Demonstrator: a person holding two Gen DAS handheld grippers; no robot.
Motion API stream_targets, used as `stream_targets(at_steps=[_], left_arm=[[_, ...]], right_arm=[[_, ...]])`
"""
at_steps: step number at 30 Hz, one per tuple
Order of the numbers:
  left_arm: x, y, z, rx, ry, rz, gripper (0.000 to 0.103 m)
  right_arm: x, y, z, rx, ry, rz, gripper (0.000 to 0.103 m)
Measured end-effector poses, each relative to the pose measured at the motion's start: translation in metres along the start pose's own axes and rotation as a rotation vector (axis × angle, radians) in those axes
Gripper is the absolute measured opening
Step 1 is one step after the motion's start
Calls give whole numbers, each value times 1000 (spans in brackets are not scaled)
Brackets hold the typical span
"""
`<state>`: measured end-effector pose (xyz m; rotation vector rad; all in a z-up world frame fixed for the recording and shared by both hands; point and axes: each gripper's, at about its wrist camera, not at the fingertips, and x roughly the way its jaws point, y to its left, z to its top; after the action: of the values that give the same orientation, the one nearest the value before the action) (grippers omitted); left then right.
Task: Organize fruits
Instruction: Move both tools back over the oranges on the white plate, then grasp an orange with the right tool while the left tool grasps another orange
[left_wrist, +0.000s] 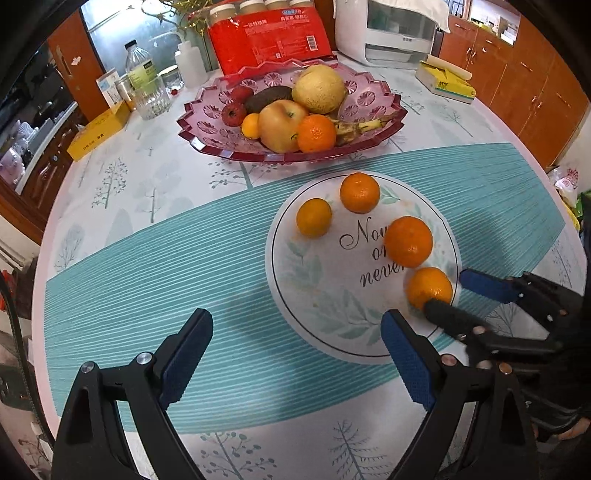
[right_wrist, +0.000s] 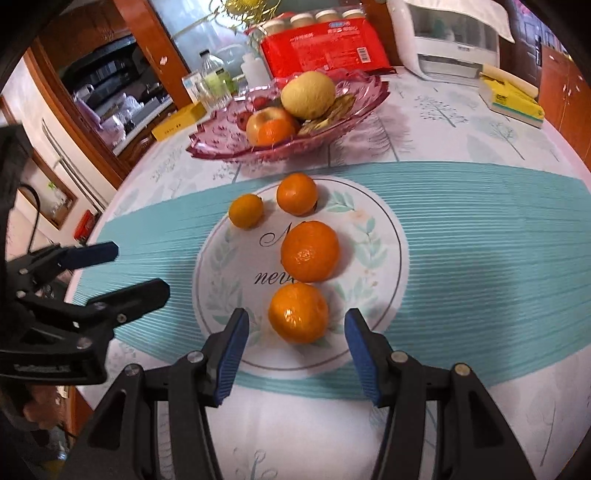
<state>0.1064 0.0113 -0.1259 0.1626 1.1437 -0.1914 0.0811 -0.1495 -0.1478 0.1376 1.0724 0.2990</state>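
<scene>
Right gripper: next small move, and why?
Probably ease the right gripper a little lower and forward, then close. Its open fingers frame the nearest orange on the round mat without touching it. The left gripper hangs open over bare cloth.

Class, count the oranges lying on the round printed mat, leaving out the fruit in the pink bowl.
4. One at the far edge, a smaller one to its left, the biggest mid-mat, and the nearest just ahead of the right tool. None looks hidden.

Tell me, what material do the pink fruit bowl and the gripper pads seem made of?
Pink fruit bowl: translucent, glossy, moulded flower patterns, so glass or hard plastic; I cannot tell which. Pads of the right hand-held gripper: blue, matte, finely dotted, probably rubber.
</scene>
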Motion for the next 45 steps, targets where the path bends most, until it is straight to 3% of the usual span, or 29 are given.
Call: stream_targets(at_steps=[3, 6, 12, 21, 28, 34, 37, 40, 45], left_arm=[[6, -1, 8, 6, 3, -12, 92], [12, -4, 17, 17, 6, -28, 92], [29, -23, 32, 52, 36, -72, 92], [54, -67, 50, 125, 63, -124, 92], [66, -90, 62, 133, 63, -141, 91], [79, -106, 64, 162, 93, -149, 62], [83, -110, 64, 170, 95, -131, 57], [83, -111, 66, 169, 82, -109, 44], [83, -110, 67, 163, 79, -109, 43]], right_arm=[[11, 1, 1, -7, 28, -14, 54], [15, -2, 0, -1, 37, 1, 40], [9, -21, -2, 62, 31, 12, 39], [-14, -61, -8, 183, -13, -54, 39], [-23, -70, -17, 210, -30, -78, 39], [-26, -76, -24, 229, -35, -85, 39], [-27, -77, -26, 235, -34, -87, 39], [-27, -78, -28, 240, -35, -85, 39], [-27, -81, -29, 246, -36, -83, 39]])
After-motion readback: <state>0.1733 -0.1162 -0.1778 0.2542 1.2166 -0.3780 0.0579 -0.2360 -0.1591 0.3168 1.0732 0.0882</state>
